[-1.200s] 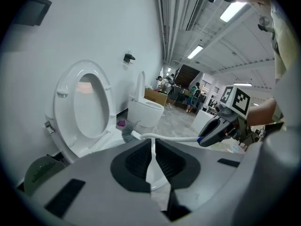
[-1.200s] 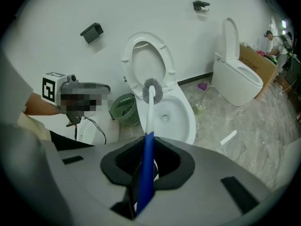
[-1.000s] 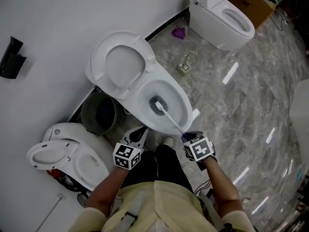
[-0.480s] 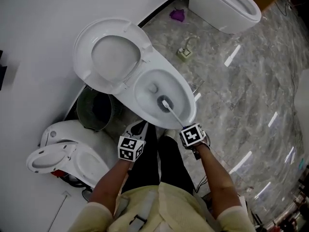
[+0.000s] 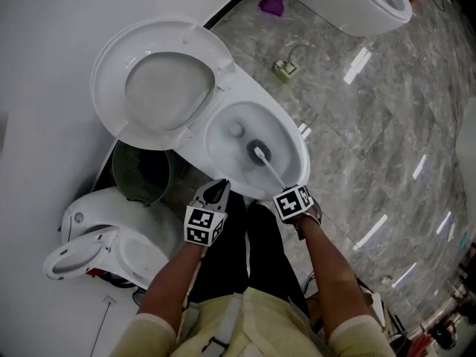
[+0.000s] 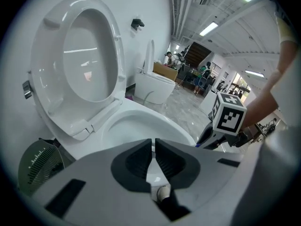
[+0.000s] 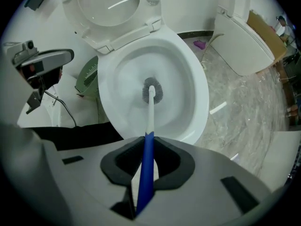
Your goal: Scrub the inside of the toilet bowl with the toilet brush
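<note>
A white toilet bowl (image 5: 286, 129) stands open, its seat and lid (image 5: 156, 80) raised against the wall. My right gripper (image 5: 286, 193) is shut on the blue and white handle of the toilet brush (image 7: 148, 140). The grey bristle head (image 7: 152, 89) rests low inside the bowl (image 7: 188, 69), and in the head view the brush head (image 5: 259, 152) lies right of the drain. My left gripper (image 5: 216, 197) hovers at the bowl's near left rim, jaws together with nothing between them. From the left gripper view the bowl (image 6: 141, 121) lies just ahead of the shut jaws (image 6: 153, 150).
A dark mesh waste bin (image 5: 141, 173) stands left of the bowl. Another toilet (image 5: 104, 236) lies at lower left, and a third toilet (image 5: 349, 2) stands at the top. A purple item (image 5: 272, 4) and a small fitting (image 5: 285, 67) lie on the marble floor.
The brush head has moved from the bowl's middle toward its near right side. Both grippers have come closer to the bowl's front rim, and the view has shifted.
</note>
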